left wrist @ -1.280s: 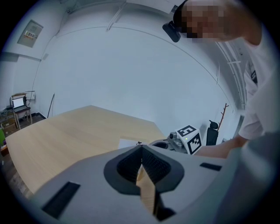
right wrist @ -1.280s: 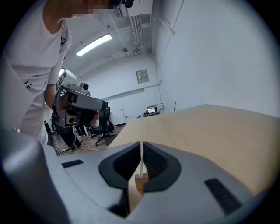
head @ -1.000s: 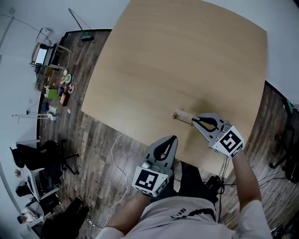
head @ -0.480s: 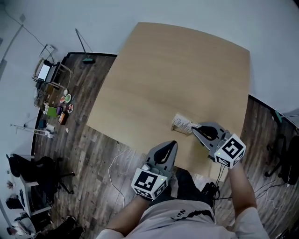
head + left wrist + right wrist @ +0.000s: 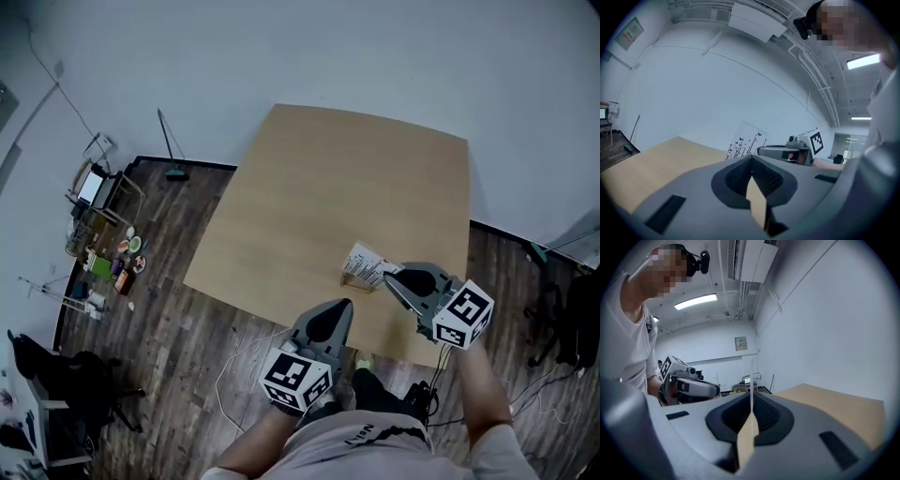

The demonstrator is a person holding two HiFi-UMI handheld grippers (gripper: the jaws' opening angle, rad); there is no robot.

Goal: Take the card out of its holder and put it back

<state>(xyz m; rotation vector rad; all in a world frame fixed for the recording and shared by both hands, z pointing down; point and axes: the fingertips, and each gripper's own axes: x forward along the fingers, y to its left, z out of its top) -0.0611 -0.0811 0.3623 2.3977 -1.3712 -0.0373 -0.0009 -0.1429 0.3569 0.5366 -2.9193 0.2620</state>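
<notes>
We hold the card [image 5: 363, 262] pinched by its edge in the right gripper [image 5: 389, 273], whose jaws are closed thin on it. In the right gripper view it runs edge-on, straight up from between them. Within the last second its white printed face has tipped up into sight, where only a low brown shape showed at the jaws before. The wooden holder [image 5: 354, 281] sits on the table [image 5: 319, 187] near the front edge, right under the card's lower edge. We cannot tell whether the card has cleared the slot. We judge the take-out to be in hand or just done, with the return still ahead. The left gripper [image 5: 342, 306] waits near, at the table's front edge, jaws together on nothing.
</notes>
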